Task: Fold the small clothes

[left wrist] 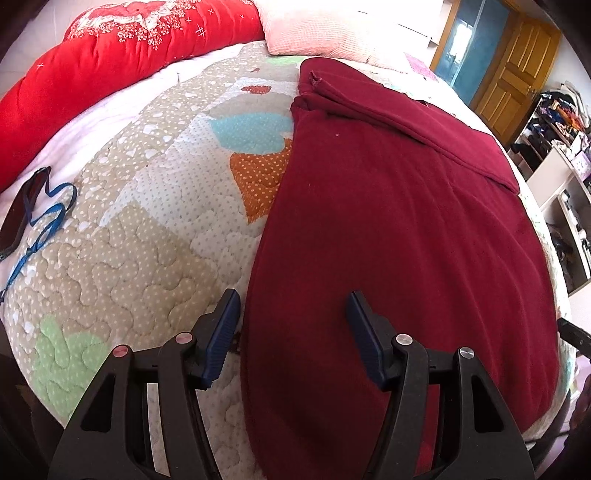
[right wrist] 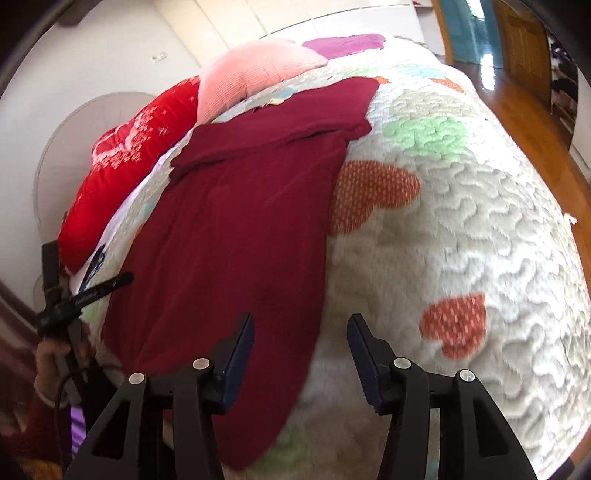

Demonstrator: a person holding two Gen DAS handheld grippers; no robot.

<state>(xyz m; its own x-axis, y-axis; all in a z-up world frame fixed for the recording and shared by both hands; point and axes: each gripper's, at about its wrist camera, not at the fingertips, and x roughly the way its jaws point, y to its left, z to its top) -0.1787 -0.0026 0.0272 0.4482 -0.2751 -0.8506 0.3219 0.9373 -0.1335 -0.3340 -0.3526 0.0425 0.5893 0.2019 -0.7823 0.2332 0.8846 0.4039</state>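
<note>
A dark red garment (left wrist: pixel 399 229) lies spread flat on the patchwork quilt (left wrist: pixel 147 206), with a folded band across its far end. My left gripper (left wrist: pixel 291 299) is open and empty, held above the garment's near left edge. In the right wrist view the same garment (right wrist: pixel 236 221) lies left of centre. My right gripper (right wrist: pixel 301 323) is open and empty above the garment's near right edge and the quilt (right wrist: pixel 461 221). The left gripper's handle (right wrist: pixel 74 295) shows at the far left there.
A red duvet (left wrist: pixel 110 59) and a pink pillow (left wrist: pixel 314 33) lie at the bed's far end. A dark pouch with a blue cord (left wrist: pixel 22 210) lies on the left. A wooden door (left wrist: pixel 513 74) and cluttered shelves (left wrist: pixel 561 155) stand at right.
</note>
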